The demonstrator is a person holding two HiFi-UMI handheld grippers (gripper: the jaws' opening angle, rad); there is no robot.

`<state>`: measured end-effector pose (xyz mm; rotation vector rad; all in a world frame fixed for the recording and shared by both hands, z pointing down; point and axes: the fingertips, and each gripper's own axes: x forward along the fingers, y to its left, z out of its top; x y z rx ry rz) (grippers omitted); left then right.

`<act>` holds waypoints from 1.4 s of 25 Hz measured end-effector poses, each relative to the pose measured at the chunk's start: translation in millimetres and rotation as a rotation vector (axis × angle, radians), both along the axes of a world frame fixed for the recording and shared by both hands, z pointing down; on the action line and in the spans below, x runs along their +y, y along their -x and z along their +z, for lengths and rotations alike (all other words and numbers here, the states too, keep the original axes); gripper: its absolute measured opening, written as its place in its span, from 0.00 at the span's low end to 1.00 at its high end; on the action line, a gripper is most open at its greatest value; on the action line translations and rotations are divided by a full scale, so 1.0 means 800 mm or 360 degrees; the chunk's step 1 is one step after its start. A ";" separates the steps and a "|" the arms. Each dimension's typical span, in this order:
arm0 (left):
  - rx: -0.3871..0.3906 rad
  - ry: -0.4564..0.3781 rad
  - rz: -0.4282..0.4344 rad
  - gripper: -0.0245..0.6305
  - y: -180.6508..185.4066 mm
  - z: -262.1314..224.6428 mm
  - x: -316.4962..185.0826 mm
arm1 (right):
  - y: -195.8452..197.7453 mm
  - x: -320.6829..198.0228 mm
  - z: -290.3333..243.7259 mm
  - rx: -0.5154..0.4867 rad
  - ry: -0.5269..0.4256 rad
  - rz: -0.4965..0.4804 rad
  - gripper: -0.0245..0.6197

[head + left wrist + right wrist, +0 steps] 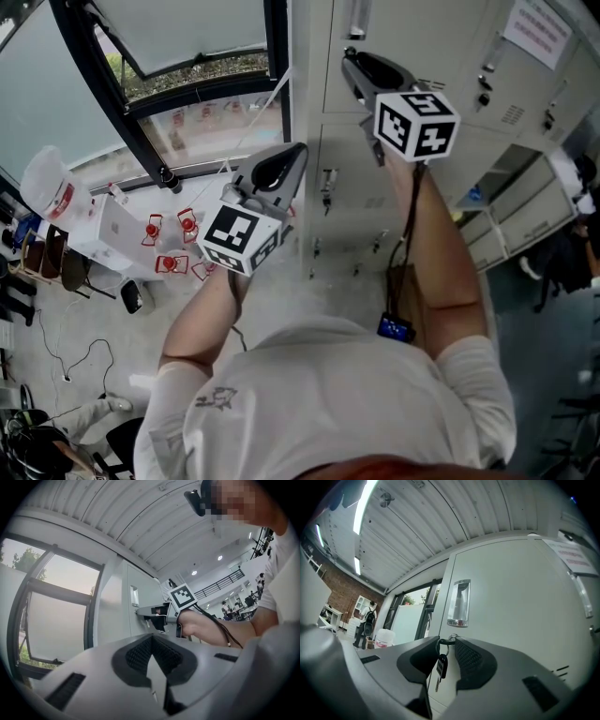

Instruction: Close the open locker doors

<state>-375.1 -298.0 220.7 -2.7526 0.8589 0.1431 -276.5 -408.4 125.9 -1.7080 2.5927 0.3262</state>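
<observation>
The bank of grey lockers (450,84) fills the upper right of the head view. It looks like thin painted sheet steel, so each door should be light and stiff, swinging freely on its hinges, and it may bounce back if shoved hard. In that view an open locker (514,167) shows a dark interior lower down to the right, well apart from both grippers. Nearest is the tall door (515,611) at the window end of the bank, which fills the right gripper view. It seems about flush, but I cannot tell if it is latched. Its paint is smooth and likely slippery, with no lip to pinch, so a flat push on the face near the lock edge, away from the hinges, seems the best hold. The metal pull (458,603) set into the door is the only other purchase. The right gripper (444,643) is held up to this door with its jaws moderately apart, straddling the lock (451,638) without pressing on anything. A small key (440,666) hangs from the lock between them. It is loose and swings easily, so it could snag. The left gripper (152,639) is held back from the lockers, its jaws drawn together with nothing in them.
</observation>
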 end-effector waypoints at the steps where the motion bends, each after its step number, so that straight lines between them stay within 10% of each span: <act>1: -0.0001 0.0000 0.0001 0.03 0.000 0.000 0.000 | 0.000 0.000 0.000 -0.0004 0.0001 -0.0004 0.19; 35: 0.0001 0.0098 -0.0025 0.03 -0.006 0.039 0.011 | -0.012 0.092 0.092 -0.0073 -0.0017 -0.0059 0.26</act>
